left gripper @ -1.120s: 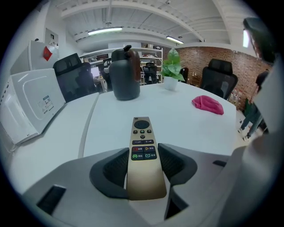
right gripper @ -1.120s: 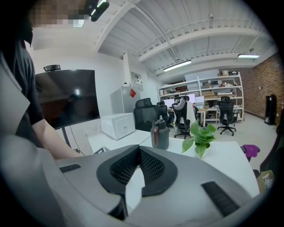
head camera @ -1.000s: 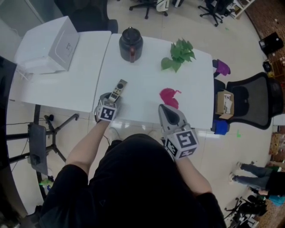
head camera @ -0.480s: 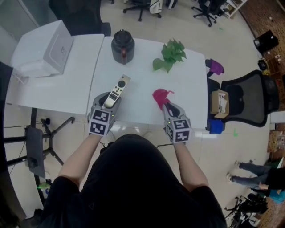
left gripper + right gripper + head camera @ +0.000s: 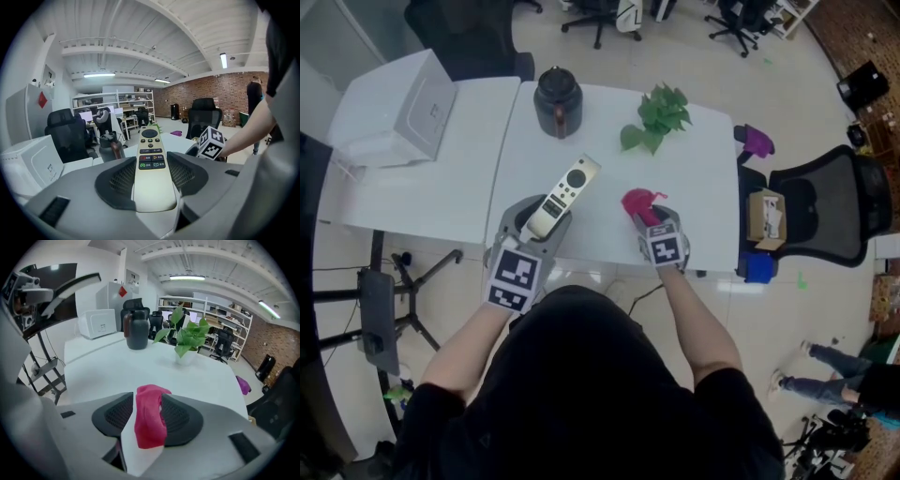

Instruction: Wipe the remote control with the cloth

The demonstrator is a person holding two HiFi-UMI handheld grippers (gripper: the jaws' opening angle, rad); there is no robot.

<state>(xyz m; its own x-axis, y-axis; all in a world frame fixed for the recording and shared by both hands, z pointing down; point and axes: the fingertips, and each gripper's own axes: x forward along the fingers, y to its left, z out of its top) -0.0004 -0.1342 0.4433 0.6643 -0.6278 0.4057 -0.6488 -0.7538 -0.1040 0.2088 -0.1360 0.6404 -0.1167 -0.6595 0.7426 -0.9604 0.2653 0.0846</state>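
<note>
The pale remote control (image 5: pixel 563 194) (image 5: pixel 151 159) is lifted off the white table (image 5: pixel 600 155) with its button end pointing away from me. My left gripper (image 5: pixel 540 216) (image 5: pixel 152 174) is shut on its lower end. The crumpled pink cloth (image 5: pixel 639 202) (image 5: pixel 149 420) lies on the table near the front edge. My right gripper (image 5: pixel 652 217) (image 5: pixel 146 417) has come down around it. Its jaws are opening, with the cloth between them: it lies against the right pad, and bare table shows beside the left pad.
A dark jug (image 5: pixel 558 99) and a green potted plant (image 5: pixel 656 114) stand at the table's far side. A white box (image 5: pixel 401 101) sits on the adjoining table to the left. A black office chair (image 5: pixel 825 211), a cardboard box (image 5: pixel 767 216) and a purple cloth (image 5: pixel 757 141) are to the right.
My right gripper has moved forward from the table's edge down onto the pink cloth and its jaws have spread around it. The left gripper has raised the remote and swung it rightward.
</note>
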